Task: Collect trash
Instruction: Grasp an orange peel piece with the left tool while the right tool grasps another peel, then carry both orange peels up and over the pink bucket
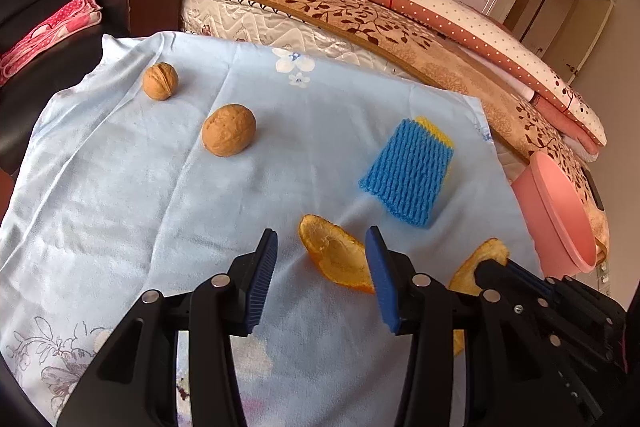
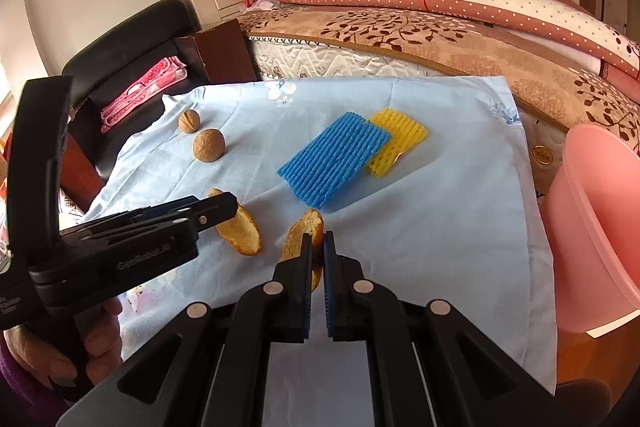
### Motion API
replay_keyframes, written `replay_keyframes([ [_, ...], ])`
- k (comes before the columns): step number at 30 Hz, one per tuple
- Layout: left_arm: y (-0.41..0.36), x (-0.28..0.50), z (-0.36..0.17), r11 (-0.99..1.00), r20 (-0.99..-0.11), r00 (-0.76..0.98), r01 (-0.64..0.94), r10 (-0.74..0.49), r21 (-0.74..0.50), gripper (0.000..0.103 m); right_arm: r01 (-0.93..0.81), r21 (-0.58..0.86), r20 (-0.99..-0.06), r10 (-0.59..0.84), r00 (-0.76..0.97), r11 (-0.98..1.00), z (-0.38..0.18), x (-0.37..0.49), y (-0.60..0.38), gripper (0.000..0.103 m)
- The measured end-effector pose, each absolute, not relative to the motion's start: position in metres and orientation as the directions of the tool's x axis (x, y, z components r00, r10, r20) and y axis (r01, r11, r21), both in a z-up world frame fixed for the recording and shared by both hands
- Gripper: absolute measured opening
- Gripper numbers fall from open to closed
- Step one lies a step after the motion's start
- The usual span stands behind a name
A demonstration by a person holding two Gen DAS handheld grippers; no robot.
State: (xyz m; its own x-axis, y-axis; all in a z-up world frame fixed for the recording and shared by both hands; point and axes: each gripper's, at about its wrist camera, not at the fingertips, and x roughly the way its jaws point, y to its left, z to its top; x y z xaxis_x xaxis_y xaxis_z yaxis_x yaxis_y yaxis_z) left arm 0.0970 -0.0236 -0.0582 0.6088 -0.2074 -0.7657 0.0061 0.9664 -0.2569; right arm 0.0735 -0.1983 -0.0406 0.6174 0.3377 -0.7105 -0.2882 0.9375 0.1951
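— Why is the right gripper (image 2: 318, 247) pinched so tight?

— It has a piece of orange peel (image 2: 306, 231) between its blue pads, gripped on edge. The jaws are pressed nearly together because the peel is thin. It looks tilted up from the light blue cloth (image 2: 440, 227), though I can't tell whether its far end is clear of the fabric.

— And the left gripper (image 1: 324, 267)?

— Its jaws stand spread, nothing pressed between them. A second orange peel (image 1: 336, 259) lies cup-side up on the cloth, in the gap and close against the right-hand pad. I'd guess it is lined up for that piece.

— Where does the rubbish go?

— There's a pink plastic bin (image 2: 600, 219) off the right edge of the cloth, just beside the bed. It sits on the right hand's side, which probably explains why that hand takes the nearer peel.

— What else is out there?

— A blue foam fruit net (image 2: 334, 163) overlapping a yellow foam fruit net (image 2: 400, 139) in the middle, both lying flat, well apart from the grippers. Toward the far left, two walnuts: the nearer walnut (image 1: 228, 135) and the farther walnut (image 1: 160, 81). They look whole, so I doubt they count as trash.

— Anything awkward ahead?

— The peel is curved and soft; a thin pinch could slip on the way to the bin.
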Motion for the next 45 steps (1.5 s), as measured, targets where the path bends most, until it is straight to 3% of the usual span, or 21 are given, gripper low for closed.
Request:
replay_keyframes([
  [8,-0.039,0.109,-0.066,0.986,-0.781,0.611,-0.011,-0.126,-0.167,0.045,-0.279,0.208,-0.708,0.341,0.618,0.937,-0.04,0.071,-0.205,0.005],
  [12,-0.045,0.106,-0.064,0.99,-0.774,0.623,0.003,-0.114,-0.144,0.017,-0.27,0.214,-0.707,0.34,0.62,0.939,-0.041,0.071,-0.211,0.005],
  [16,-0.047,0.1,-0.055,0.989,-0.753,0.647,0.011,-0.12,-0.148,0.011,-0.261,0.222,-0.703,0.34,0.625,0.939,-0.041,0.07,-0.216,0.005],
  [31,-0.102,0.08,0.003,0.973,-0.654,0.72,0.17,-0.231,-0.155,0.01,-0.145,0.235,-0.638,0.265,0.723,0.961,-0.016,0.06,-0.274,0.005],
  [45,-0.189,0.078,0.043,0.91,-0.554,0.726,0.371,-0.407,-0.182,0.01,0.104,0.238,-0.587,0.058,0.807,0.966,0.002,0.049,-0.388,0.005],
])
